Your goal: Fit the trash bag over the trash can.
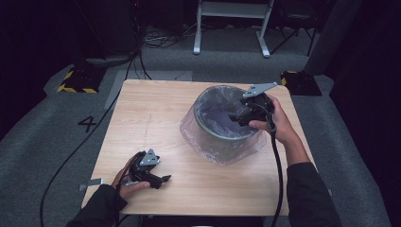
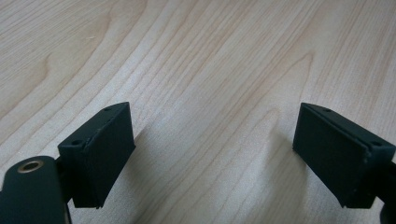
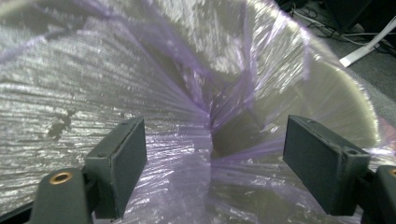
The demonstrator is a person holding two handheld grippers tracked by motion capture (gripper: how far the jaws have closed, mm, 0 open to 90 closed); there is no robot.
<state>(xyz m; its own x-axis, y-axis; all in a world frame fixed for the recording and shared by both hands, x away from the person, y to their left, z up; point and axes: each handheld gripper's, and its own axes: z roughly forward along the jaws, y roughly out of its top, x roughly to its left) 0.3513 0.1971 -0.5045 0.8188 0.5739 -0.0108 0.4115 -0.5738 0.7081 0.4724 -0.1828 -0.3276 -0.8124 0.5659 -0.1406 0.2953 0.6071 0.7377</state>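
The wooden tabletop [image 1: 156, 118] lies directly beneath the left hand-held gripper [image 1: 163, 179], whose jaws stand wide apart with nothing between them. The round bin [image 1: 222, 135], lined with a thin purple-tinted plastic bag [image 3: 140, 93], sits under the right hand-held gripper [image 3: 215, 158], which points into it, jaws spread wide, gripping nothing.

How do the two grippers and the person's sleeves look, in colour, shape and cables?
Both the left gripper and the right gripper are black, each topped by a grey three-cornered plate. Their jaws end in flat, rectangular black pads with small screw holes, and a brass-coloured ring sits near the base. A black cable trails from each. The person wears dark long sleeves.
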